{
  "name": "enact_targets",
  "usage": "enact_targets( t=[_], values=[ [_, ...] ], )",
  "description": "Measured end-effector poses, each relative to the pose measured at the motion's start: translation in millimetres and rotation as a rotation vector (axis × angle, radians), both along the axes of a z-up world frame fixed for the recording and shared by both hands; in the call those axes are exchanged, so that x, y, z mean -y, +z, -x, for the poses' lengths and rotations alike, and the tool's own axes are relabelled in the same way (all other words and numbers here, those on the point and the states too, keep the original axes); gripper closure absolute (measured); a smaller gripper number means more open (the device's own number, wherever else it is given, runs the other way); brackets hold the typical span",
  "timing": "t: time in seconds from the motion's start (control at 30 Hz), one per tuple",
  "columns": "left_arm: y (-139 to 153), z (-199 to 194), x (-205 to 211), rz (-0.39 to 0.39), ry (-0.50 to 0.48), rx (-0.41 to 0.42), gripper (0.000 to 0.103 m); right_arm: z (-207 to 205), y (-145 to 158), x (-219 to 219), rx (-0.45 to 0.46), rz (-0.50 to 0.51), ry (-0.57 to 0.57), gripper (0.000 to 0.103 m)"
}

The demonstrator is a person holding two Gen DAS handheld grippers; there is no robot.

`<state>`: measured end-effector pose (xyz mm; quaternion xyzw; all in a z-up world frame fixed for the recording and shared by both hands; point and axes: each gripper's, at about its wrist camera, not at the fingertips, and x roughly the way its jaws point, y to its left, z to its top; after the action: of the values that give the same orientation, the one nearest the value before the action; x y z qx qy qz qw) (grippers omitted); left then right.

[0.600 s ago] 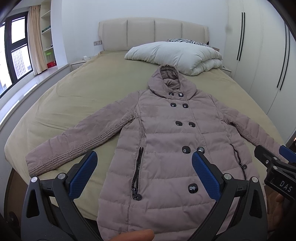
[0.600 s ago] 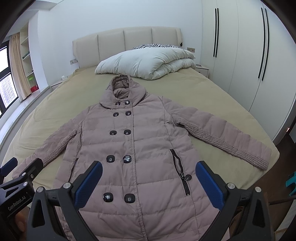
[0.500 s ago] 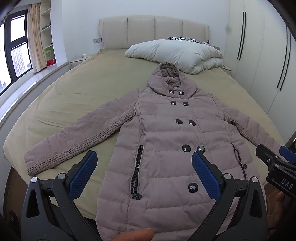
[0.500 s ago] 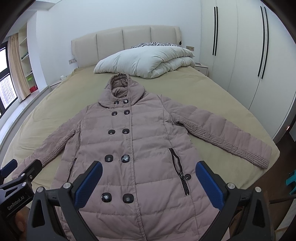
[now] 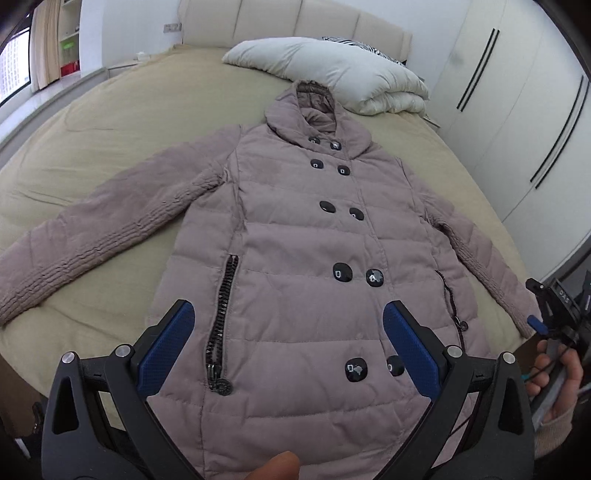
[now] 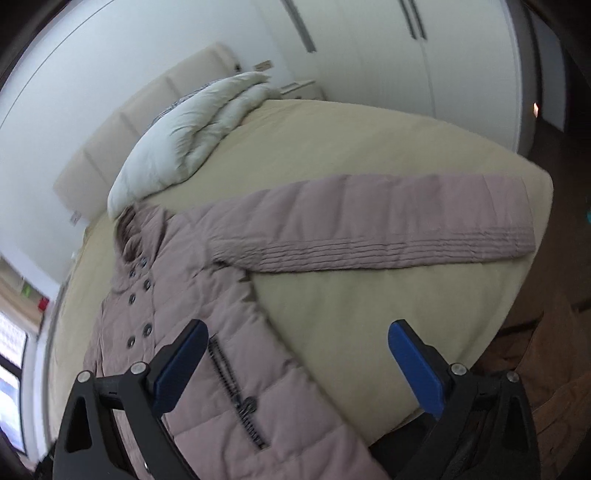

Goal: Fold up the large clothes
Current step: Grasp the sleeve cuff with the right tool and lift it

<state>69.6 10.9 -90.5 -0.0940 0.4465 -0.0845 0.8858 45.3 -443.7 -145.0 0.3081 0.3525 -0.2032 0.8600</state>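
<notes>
Bed: I've got a wide bed (image 5: 122, 122) under a tan cover, filling most of both views.
Headboard: cream, padded in panels (image 5: 280, 18), flat against a white wall.
Duvet: a white duvet (image 5: 332, 70) folded at the head of the bed, with a zebra-print pillow (image 5: 365, 46) peeking from behind it.
Wardrobe: white doors with long dark handles (image 5: 517, 96) running down the right side of the room.
Window side: curtain and open shelves (image 5: 66, 40) at far left.
Coat: the mauve quilted coat (image 5: 303, 251) lies face up along the bed, hood (image 5: 314, 107) toward the duvet, both sleeves spread out, buttoned in two rows.
Right sleeve: in my right wrist view, the sleeve (image 6: 388, 225) reaches to the bed's edge.
Left claw: my left claw (image 5: 290, 350) is spread wide above the coat's hem, pinching nothing.
Right claw: my right claw (image 6: 299, 365) is spread too, above the coat's side and bare cover.
Writing: "DAS" reads on the right claw's body (image 5: 563, 295) in the left view; nothing else is legible.
</notes>
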Motion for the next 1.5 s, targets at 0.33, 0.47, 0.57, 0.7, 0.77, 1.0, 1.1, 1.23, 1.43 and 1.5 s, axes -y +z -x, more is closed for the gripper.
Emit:
enact_targets(
  t=[0.33,0.47,0.57,0.7,0.77,1.0,1.1,1.23,1.43,1.5],
  values=[
    [-16,-35,27,-0.007,-0.032,0.036,0.000,32,-110,152,0.200,-0.523,-0.327,0.025],
    [-10,-45,22,0.025,-0.012,0.085,0.000,39,-126,185,0.346,-0.586,-0.401,0.025],
    [-11,-54,21,0.088,-0.030,0.074,0.000,35,-131,208,0.382,-0.601,-0.432,0.031],
    [-19,-69,19,0.171,-0.051,0.042,0.008,12,-112,220,0.290,-0.469,-0.400,0.078],
    [-23,-78,16,0.213,-0.053,0.026,0.009,-2,-91,223,0.266,-0.404,-0.354,0.085],
    [-30,-107,-7,0.389,-0.028,0.012,0.009,-102,28,96,0.179,0.176,0.087,0.088],
    [-35,-121,-17,0.464,-0.030,-0.006,0.009,-143,43,-3,0.150,0.411,0.345,0.089],
    [-47,-138,-27,0.561,-0.044,-0.044,0.009,-180,0,-132,0.042,0.720,0.642,0.089],
    [-75,-165,-29,0.665,-0.058,-0.131,0.009,-198,-72,-203,-0.085,0.825,0.812,0.089],
    [-84,-178,-26,0.705,-0.066,-0.162,0.009,-197,-77,-209,-0.083,0.832,0.822,0.089]
  ],
)
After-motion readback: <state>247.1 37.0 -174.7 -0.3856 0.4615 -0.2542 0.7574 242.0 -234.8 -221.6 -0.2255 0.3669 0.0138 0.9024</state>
